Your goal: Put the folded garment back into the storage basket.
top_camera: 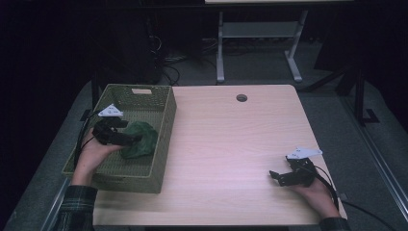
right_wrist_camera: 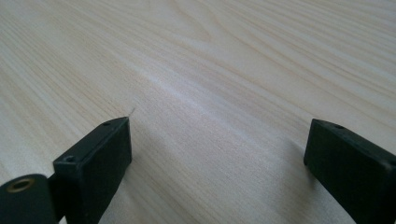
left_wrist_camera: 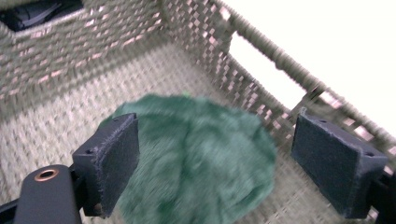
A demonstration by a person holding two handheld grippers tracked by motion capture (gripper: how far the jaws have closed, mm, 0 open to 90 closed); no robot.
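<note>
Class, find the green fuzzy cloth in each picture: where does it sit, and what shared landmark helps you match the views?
High view: the green cloth lies inside the woven basket, left of the table, under the left tool.
Left gripper view: centre and low, between that tool's open jaws.
Right gripper view: not in it.
Shared landmark: the basket's woven wall.

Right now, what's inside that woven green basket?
The basket holds one crumpled green cloth on its woven floor. The left gripper hangs open above it. Whatever lies beneath the cloth is covered.
</note>
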